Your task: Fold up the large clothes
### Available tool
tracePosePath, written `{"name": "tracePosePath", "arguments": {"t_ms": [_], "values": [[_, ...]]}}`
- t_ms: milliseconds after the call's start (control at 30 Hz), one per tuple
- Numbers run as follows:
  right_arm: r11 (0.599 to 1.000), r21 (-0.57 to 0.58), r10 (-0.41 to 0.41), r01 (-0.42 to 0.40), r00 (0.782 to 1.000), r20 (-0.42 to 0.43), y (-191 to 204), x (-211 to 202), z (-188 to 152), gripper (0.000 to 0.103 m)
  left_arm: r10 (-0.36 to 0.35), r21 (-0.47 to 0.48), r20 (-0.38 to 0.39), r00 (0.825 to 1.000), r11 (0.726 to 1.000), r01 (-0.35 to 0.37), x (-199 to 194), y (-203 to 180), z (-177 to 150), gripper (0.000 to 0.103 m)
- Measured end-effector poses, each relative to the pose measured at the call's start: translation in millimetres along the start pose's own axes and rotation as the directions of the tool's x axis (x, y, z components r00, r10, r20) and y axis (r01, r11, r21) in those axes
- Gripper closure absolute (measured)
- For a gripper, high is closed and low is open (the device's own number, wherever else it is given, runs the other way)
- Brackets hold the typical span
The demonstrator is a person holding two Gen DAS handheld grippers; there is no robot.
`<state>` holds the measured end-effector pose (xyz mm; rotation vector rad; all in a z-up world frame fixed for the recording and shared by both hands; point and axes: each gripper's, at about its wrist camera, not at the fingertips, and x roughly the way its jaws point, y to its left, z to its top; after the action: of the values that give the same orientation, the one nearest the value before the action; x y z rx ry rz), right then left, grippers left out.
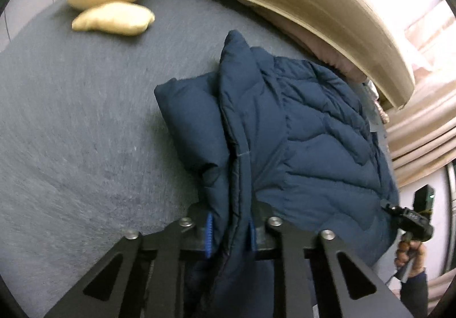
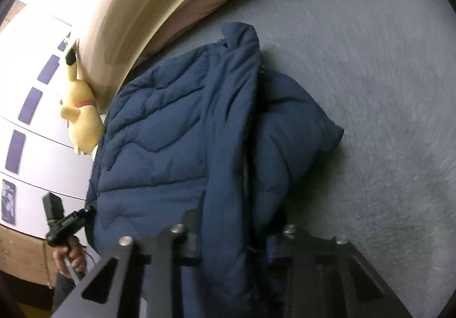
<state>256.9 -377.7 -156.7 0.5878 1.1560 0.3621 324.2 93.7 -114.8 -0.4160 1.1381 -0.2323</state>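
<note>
Your left tongs (image 1: pixel 229 232) and right tongs (image 2: pixel 232 235) each pinch the navy quilted jacket (image 1: pixel 299 130), puffy, bunched in thick folds over the grey bed (image 1: pixel 85 118).

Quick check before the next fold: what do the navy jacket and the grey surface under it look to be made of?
Navy jacket: looks like smooth woven synthetic shell over puffy fill, matte with a slight sheen; wavy quilted seams and soft bulges suggest padding. Grey surface: seems a soft, matte, brushed or napped fabric, judging by its fine streaky texture; motion blur leaves the weave unclear.
</note>
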Motion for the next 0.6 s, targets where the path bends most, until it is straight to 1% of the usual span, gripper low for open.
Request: {"name": "tracePosePath", "arguments": {"t_ms": [67,133,233,333,400,467,567,600], "values": [[1.0,-0.019,-0.009,0.01,1.0,0.009,10.7,-7.5,1.1,0.079,0.023,0.019,0.02,1.0,1.0,-0.023,-8.3,-9.7,3.8,0.088],[0.998,-0.055,-0.01,0.011,1.0,0.02,25.8,-20.2,2.2,0.082,0.031,0.036,0.047,0.998,0.999,-0.033,-20.3,-17.8,5.4,0.089],[0.993,-0.114,-0.011,0.015,0.999,0.034,53.8,-42.2,2.5,0.086,0.015,0.049,0.101,0.995,0.999,-0.02,-47.3,-29.1,8.2,0.089],[0.985,-0.169,-0.006,0.017,0.998,0.068,83.0,-71.6,3.3,0.088,-0.007,0.086,0.144,0.99,0.996,-0.005,-77.7,-44.3,8.1,0.089],[0.979,-0.203,0.008,0.011,0.995,0.096,100.1,-94.0,-1.5,0.088,-0.022,0.12,0.175,0.984,0.993,0.001,-101.0,-54.7,2.7,0.089],[0.973,-0.232,0.02,0.008,0.993,0.117,111.9,-115.1,-9.6,0.089,-0.044,0.139,0.206,0.978,0.99,0.015,-128.0,-60.5,-9.6,0.089],[0.963,-0.269,0.043,-0.003,0.989,0.141,121.9,-150.5,-40.3,0.089,-0.082,0.159,0.24,0.967,0.986,0.044,-170.8,-51.7,-38.9,0.089],[0.962,-0.272,0.048,-0.007,0.988,0.146,120.7,-158.4,-50.5,0.089,-0.088,0.167,0.245,0.966,0.985,0.048,-175.4,-53.0,-45.8,0.089]]}}
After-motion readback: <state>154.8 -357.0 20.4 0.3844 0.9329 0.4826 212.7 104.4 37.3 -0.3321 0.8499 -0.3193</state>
